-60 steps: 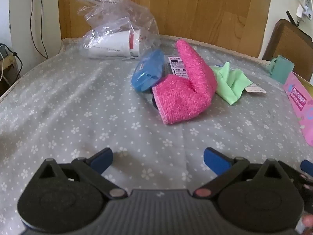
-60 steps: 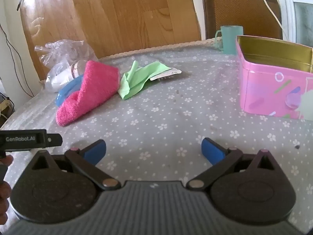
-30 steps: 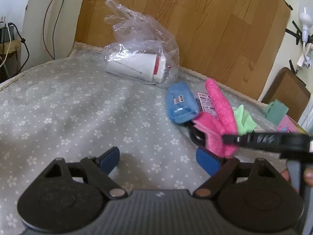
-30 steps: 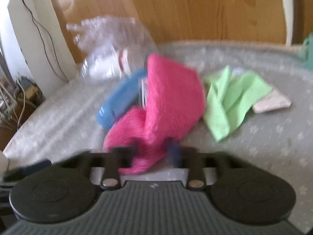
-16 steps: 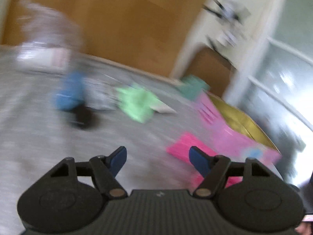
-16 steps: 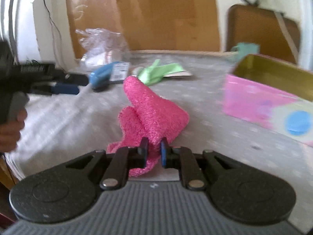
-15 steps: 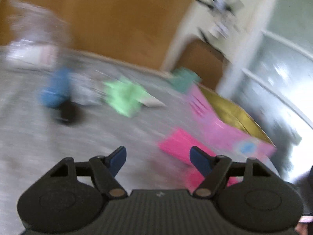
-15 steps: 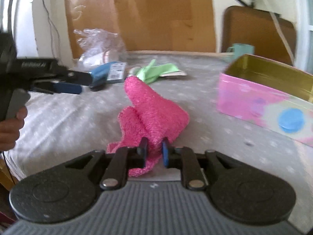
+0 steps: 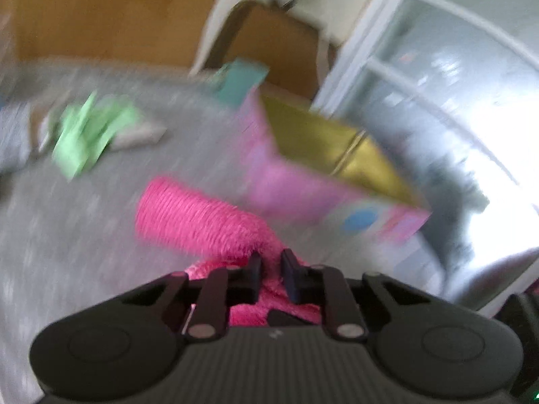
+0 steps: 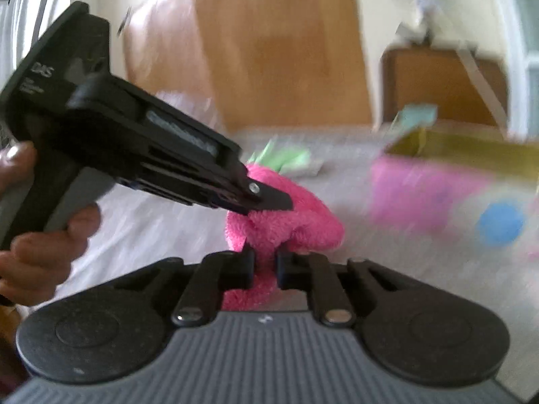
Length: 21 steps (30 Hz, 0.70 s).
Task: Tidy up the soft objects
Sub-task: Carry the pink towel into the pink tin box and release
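In your left wrist view, your left tongs have just snapped closed from wide open and now pinch the pink towel, which rises off the grey counter in front of the pink tin. A second ago this view faced the plastic bag at the far side.

In your right wrist view, your right tongs clamp the same pink towel at its near end, while your left tongs bite its top. With both ends held, the towel looks ready for folding or lifting into the tin; the green cloth lies behind, untouched.
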### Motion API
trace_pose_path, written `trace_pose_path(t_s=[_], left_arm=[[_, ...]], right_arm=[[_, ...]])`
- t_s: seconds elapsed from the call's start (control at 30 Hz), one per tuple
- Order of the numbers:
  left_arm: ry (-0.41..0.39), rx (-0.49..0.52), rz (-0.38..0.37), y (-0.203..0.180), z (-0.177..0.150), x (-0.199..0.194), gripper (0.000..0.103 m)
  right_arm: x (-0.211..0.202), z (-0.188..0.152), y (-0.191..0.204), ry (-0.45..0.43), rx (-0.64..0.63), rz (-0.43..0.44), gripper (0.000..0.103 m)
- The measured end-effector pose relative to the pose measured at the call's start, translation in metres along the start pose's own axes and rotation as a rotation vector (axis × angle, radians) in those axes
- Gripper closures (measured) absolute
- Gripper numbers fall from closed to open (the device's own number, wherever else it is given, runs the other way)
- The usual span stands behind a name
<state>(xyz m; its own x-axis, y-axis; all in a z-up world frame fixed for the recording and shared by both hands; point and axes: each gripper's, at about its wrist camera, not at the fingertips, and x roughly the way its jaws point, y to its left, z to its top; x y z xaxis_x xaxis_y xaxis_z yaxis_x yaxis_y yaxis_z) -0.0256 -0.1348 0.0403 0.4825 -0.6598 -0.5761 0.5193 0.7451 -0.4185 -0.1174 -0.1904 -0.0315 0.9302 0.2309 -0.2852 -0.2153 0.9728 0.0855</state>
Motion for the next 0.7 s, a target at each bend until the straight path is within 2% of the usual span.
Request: trace_pose_path(t_s=[0.13, 0.23, 0.3, 0.37, 0.4, 0.47, 0.5, 0.53, 0.6, 0.7], left_arm=[[-0.100, 0.119, -0.071, -0.047, 0.048, 0.006, 0.089], [-0.140, 0.185, -0.131, -0.076, 0.077, 0.032, 0.089], [-0.144, 0.199, -0.151, -0.089, 0.088, 0.056, 0.087], [-0.146, 0.204, -0.147, -0.094, 0.094, 0.084, 0.077], [-0.140, 0.205, -0.129, -0.094, 0.094, 0.100, 0.066], [-0.119, 0.202, -0.042, -0.094, 0.094, 0.123, 0.064], [-0.114, 0.201, -0.015, -0.092, 0.093, 0.124, 0.064], [-0.118, 0.197, -0.010, -0.086, 0.089, 0.120, 0.064], [-0.138, 0.200, -0.033, -0.072, 0.080, 0.099, 0.061], [-0.177, 0.192, -0.011, -0.048, 0.063, 0.060, 0.059]], right_arm=[[-0.006, 0.038, -0.022, -0.146, -0.046, -0.150, 0.088], [-0.003, 0.057, -0.053, -0.192, -0.040, -0.261, 0.088], [0.008, 0.064, -0.078, -0.188, -0.017, -0.323, 0.088], [0.017, 0.063, -0.104, -0.163, -0.017, -0.394, 0.087], [0.027, 0.062, -0.113, -0.131, -0.018, -0.425, 0.080], [0.042, 0.057, -0.129, -0.067, -0.015, -0.488, 0.066], [0.043, 0.056, -0.134, -0.053, 0.000, -0.523, 0.060], [0.039, 0.054, -0.138, -0.057, 0.028, -0.529, 0.060], [0.024, 0.050, -0.140, -0.104, 0.094, -0.505, 0.058], [0.008, 0.046, -0.125, -0.173, 0.109, -0.502, 0.058]])
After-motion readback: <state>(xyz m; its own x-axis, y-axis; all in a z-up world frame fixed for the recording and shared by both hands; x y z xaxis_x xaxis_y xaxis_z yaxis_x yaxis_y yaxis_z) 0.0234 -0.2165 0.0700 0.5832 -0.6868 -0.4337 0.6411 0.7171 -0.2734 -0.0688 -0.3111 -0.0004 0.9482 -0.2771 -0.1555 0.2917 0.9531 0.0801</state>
